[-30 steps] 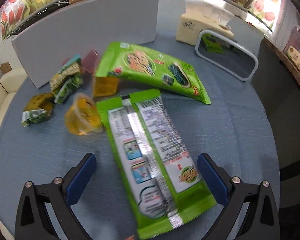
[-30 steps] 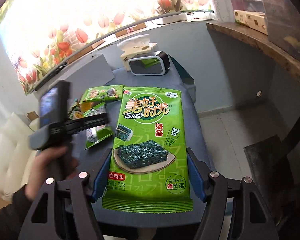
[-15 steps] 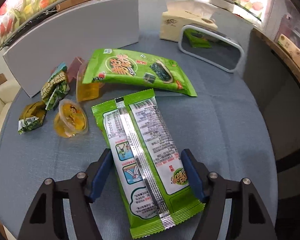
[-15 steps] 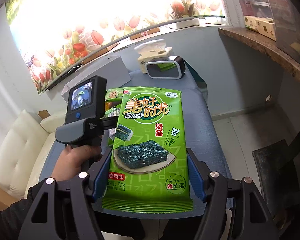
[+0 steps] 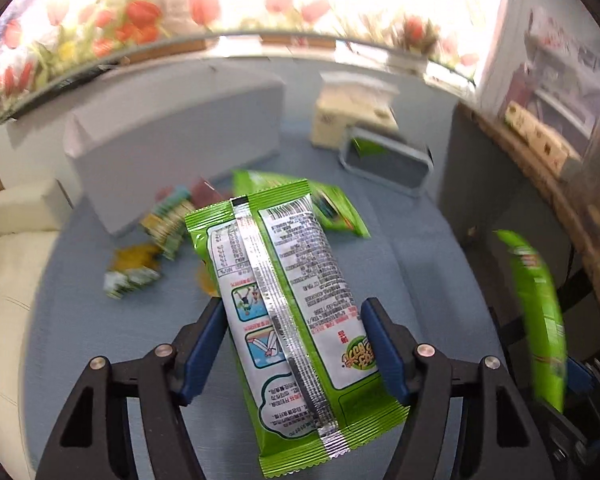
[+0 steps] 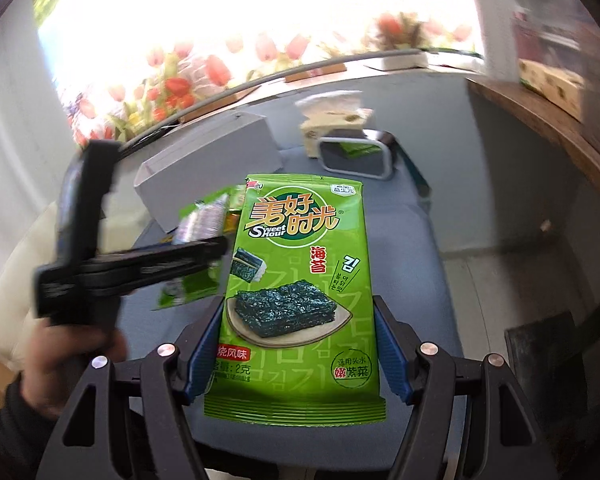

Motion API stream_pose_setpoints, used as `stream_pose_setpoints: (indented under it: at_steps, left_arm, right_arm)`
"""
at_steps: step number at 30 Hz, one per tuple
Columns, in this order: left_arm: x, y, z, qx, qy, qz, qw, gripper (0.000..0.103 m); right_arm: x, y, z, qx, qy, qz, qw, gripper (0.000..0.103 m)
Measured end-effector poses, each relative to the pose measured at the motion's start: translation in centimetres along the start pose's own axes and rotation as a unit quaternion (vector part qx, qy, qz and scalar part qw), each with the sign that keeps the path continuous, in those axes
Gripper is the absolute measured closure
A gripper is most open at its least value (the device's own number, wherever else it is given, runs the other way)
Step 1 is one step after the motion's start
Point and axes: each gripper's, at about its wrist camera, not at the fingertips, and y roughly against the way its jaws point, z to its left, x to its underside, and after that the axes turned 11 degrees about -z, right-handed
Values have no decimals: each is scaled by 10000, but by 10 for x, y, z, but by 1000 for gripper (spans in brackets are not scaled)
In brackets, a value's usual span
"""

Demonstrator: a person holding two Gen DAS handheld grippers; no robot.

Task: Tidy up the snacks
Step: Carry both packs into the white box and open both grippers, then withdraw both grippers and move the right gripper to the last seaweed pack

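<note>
On the left of the left wrist view, small snacks lie loose on the blue tablecloth: a yellow-and-green sachet, a bundle of small green packets and, just behind the raised pack, a yellowish jelly cup, mostly hidden. Behind them stands a grey open-top box, probably the place for the snacks, though nothing shows inside it from here.

In the middle, the left gripper has its jaws pinching a green seaweed pack, back side up, lifted off the cloth and tilted toward the box. Beyond it a 2nd green seaweed pack lies on the table. Further right are a tissue box and a white-rimmed mirror.

At the right, the right gripper has its jaws closed on a Sweet Hour seaweed pack, front side up, held above the table edge; the same pack shows edge-on at the right of the left wrist view.

My reading: sorting is at an early stage. 2 packs are in the air and not yet placed; 1 seaweed pack and all the small items remain scattered.
</note>
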Motion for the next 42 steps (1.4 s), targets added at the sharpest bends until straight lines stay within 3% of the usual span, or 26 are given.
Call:
stream_pose_setpoints:
  at_steps: [3, 7, 11, 17, 22, 26, 32, 34, 35, 36, 37, 42]
  left_arm:
    - [-23, 13, 32, 48, 204, -129, 9997, 29]
    - [-57, 23, 75, -160, 327, -438, 9984, 29]
    - [-94, 20, 118, -318, 442, -656, 9964, 29]
    - [-144, -6, 161, -232, 500, -771, 9955, 29]
    - [-182, -36, 191, -245, 653, -835, 9941, 29]
    - [-206, -65, 212, -256, 715, -662, 9949, 29]
    - [-218, -93, 228, -308, 743, -511, 9955, 28]
    - [-220, -95, 232, -442, 715, -524, 9951, 21]
    - [-222, -97, 237, -575, 742, -514, 9943, 17]
    - [-222, -98, 242, -567, 805, -506, 9938, 5]
    - [-222, -98, 246, -463, 888, -501, 9937, 0]
    - [-217, -97, 256, -380, 935, -495, 9937, 0]
  right_arm:
    - [-21, -21, 20, -172, 314, -80, 9993, 30]
    - [-55, -61, 50, -566, 605, -107, 9965, 30]
    - [-89, -110, 85, -666, 1054, -87, 9922, 30]
    - [-142, -192, 125, -894, 1178, 26, 9890, 29]
    - [-175, -257, 148, -764, 1394, 158, 9872, 29]
    - [-197, -300, 154, -829, 1185, 304, 9890, 29]
    - [-219, -342, 166, -800, 1181, 331, 9892, 29]
    - [-222, -348, 170, -832, 1215, 310, 9886, 25]
    - [-223, -353, 171, -790, 1201, 349, 9890, 13]
    - [-223, -358, 171, -728, 1173, 408, 9896, 6]
    - [-224, -361, 170, -665, 1169, 433, 9900, 6]
    - [-222, -366, 163, -489, 1176, 477, 9907, 5]
